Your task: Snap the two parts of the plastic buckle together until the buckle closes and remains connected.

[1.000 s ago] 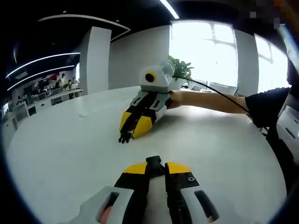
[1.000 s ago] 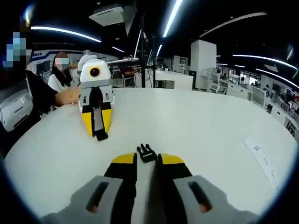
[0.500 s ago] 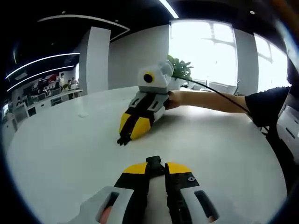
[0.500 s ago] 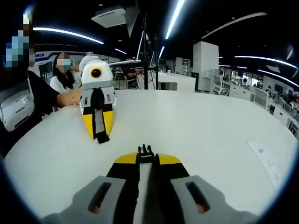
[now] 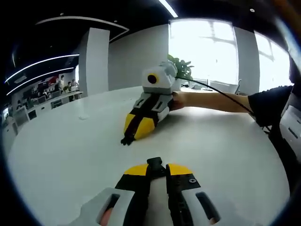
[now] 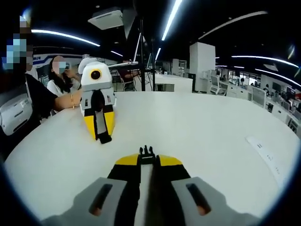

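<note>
White and broad, a round table (image 5: 61,155) carries the work in an open-plan office lit by ceiling strips, with a bright window and a green plant (image 5: 181,69) seen beyond it in the left gripper view. In that view the left gripper (image 5: 157,168), yellow-tipped with grey and black jaws, is seen closed down on a black plastic buckle part with a blunt socket-like end (image 5: 155,163), which is pinched between the tips. Across the table the right gripper (image 5: 126,139) is seen lying low, its tips near the surface, with a black pronged plastic buckle part (image 5: 126,140) projecting from them. In the right gripper view the same pronged part (image 6: 146,154) is shown nipped between that gripper's (image 6: 146,161) nearly closed jaws, prongs pointing forward, while the left gripper (image 6: 103,137) is seen facing it with the socket part (image 6: 104,139) at its tip. A white paper sheet (image 6: 265,153) lies at the far right edge of the table. Both halves are thus judged to be held and well apart, so the step in hand appears to be the approach before mating. For the next move, the two grippers would need to be brought together with prongs lined up squarely on the socket mouth, then pressed along one axis until the latch catches.
</note>
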`<state>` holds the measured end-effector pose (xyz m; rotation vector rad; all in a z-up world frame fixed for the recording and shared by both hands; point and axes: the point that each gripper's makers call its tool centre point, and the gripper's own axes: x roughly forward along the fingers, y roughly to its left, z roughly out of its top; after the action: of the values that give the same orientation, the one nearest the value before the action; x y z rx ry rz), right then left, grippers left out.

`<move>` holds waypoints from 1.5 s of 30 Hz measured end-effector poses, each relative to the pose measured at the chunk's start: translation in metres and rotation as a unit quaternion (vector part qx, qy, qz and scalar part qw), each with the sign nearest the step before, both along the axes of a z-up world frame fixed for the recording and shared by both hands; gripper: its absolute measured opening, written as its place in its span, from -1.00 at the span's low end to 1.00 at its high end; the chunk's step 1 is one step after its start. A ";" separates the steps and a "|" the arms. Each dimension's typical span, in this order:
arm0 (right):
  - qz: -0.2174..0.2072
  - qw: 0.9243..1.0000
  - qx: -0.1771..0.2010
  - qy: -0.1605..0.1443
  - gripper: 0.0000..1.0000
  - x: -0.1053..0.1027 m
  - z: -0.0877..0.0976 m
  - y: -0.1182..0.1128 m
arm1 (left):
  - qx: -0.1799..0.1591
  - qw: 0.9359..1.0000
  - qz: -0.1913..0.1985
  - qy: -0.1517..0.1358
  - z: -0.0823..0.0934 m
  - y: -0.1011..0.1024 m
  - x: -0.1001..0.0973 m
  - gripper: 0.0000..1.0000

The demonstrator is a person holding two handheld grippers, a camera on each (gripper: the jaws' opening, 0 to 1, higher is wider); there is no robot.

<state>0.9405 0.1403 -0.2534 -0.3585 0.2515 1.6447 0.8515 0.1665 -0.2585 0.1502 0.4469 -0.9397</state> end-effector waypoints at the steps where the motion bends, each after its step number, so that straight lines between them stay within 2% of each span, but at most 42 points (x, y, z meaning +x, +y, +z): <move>1: -0.002 1.000 0.000 0.001 -0.74 0.000 0.000 -0.001 | 0.001 1.000 0.000 -0.001 0.000 0.000 0.000 -0.75; 13: -0.021 1.000 0.008 0.002 -0.75 -0.015 0.003 -0.022 | 0.016 1.000 -0.003 -0.014 -0.001 -0.003 -0.002 -0.75; 22: -0.029 0.999 0.014 0.001 -0.75 -0.037 0.005 -0.041 | 0.034 0.999 -0.016 -0.030 0.001 -0.009 -0.007 -0.75; 33: -0.034 0.999 0.005 -0.004 -0.75 -0.060 0.001 -0.061 | 0.059 0.996 -0.053 -0.051 0.002 -0.021 -0.011 -0.75; 36: -0.034 0.999 0.004 -0.003 -0.75 -0.067 0.001 -0.066 | 0.076 0.993 -0.071 -0.057 0.003 -0.027 -0.012 -0.75; 39: -0.037 0.999 0.004 -0.005 -0.75 -0.072 0.002 -0.072 | 0.089 0.991 -0.084 -0.055 0.003 -0.033 -0.013 -0.75; 45: -0.041 0.999 0.004 -0.002 -0.75 -0.081 0.002 -0.083 | 0.092 0.989 -0.110 -0.045 0.003 -0.047 -0.017 -0.75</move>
<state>0.8599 0.0578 -0.2516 -0.3414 0.2538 1.5632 0.8346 0.1192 -0.2558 0.4146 0.4395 -1.1031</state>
